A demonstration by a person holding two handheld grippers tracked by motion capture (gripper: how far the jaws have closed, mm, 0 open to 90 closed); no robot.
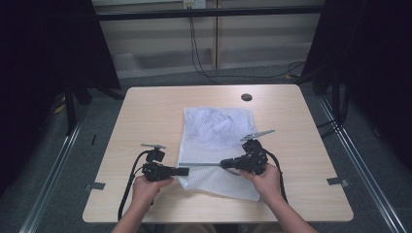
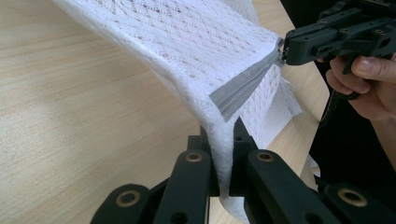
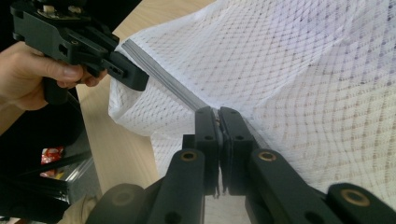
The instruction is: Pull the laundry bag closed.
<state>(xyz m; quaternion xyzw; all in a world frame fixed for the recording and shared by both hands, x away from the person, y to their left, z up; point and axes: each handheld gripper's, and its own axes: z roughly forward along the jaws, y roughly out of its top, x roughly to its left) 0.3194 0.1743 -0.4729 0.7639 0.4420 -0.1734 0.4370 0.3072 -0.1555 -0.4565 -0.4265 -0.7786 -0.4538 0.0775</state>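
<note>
Pulling the zipper [image 1: 204, 165] needs counter-tension: your left tool [image 1: 186, 171] pins the mesh bag [image 1: 216, 131] (right tool [image 1: 224, 164] clamps the slider).

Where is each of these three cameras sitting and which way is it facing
High view: above the person's side, facing forward and down on the table; both forearms, left claw and right claw show.
Left gripper view: rides the left claw, looking along its jaws, shut on the white mesh bag, toward the right claw and its hand.
Right gripper view: rides the right claw, shut at the grey zipper, looking toward the left claw and its hand.
Shared: both gripper views show the bag, its zipper and the opposite claw.
</note>
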